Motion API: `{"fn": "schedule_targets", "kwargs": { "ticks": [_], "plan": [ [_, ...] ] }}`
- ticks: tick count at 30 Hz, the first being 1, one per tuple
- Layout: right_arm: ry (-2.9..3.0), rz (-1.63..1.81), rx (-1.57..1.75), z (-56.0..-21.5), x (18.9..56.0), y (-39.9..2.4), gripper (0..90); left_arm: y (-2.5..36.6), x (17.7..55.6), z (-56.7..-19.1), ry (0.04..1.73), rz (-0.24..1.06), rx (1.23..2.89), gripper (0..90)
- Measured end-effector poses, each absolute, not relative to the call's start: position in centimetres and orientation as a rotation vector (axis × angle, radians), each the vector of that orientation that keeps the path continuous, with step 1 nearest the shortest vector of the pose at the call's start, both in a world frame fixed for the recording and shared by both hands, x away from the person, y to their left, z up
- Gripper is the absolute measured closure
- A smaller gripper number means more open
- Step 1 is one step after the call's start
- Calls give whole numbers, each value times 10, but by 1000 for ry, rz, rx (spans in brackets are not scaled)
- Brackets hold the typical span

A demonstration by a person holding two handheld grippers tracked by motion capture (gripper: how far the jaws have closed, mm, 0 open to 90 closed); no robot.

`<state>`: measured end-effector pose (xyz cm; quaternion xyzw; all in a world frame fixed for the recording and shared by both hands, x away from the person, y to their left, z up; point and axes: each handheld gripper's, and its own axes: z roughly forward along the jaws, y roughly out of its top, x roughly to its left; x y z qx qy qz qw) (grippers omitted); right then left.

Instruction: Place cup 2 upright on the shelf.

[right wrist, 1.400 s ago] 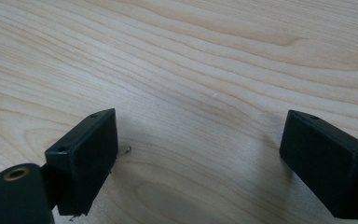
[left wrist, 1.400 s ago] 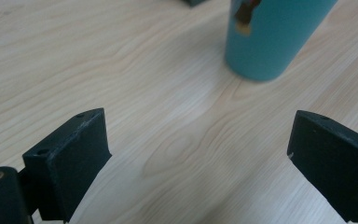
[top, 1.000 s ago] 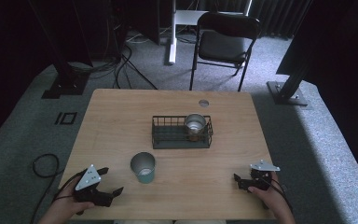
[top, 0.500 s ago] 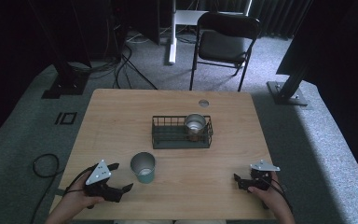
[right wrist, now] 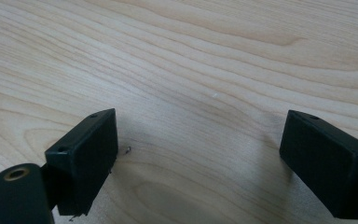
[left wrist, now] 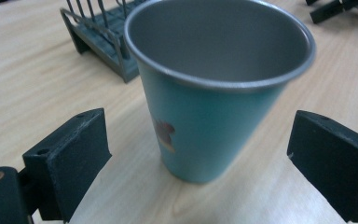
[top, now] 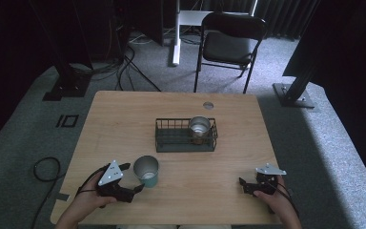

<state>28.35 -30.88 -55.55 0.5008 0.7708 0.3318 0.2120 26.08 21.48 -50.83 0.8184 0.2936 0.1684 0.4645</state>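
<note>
- Teal-walled cup (left wrist: pixel 214 107) is seen upright on the table (top: pixel 124 119), between the spread jaws of the left gripper (top: pixel 134 179), untouched by either pad; no grasp is made yet.
- One steel cup (top: pixel 199 128) is already lodged in the wire rack (top: pixel 171 140); judged from this, the teal one remains to be gripped, lifted and carried there.
- Since the earlier frame, the left gripper has been brought in toward the cup.
- Right gripper (top: pixel 247 183) is held wide and empty, unmoved.

A teal cup (left wrist: pixel 214 107) stands upright on the wooden table (left wrist: pixel 37 93), between the open jaws of the left gripper (left wrist: pixel 200 154) and untouched. A wire basket (left wrist: pixel 102 37) is behind it.
</note>
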Motion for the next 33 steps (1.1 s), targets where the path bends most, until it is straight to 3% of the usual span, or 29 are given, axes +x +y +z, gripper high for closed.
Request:
{"fn": "schedule_targets", "kwargs": {
  "ticks": [33],
  "plan": [
    [2141,922,1390,-556,284,-309,111,181,278,-510,670,388,1931,68]
  ]
}}
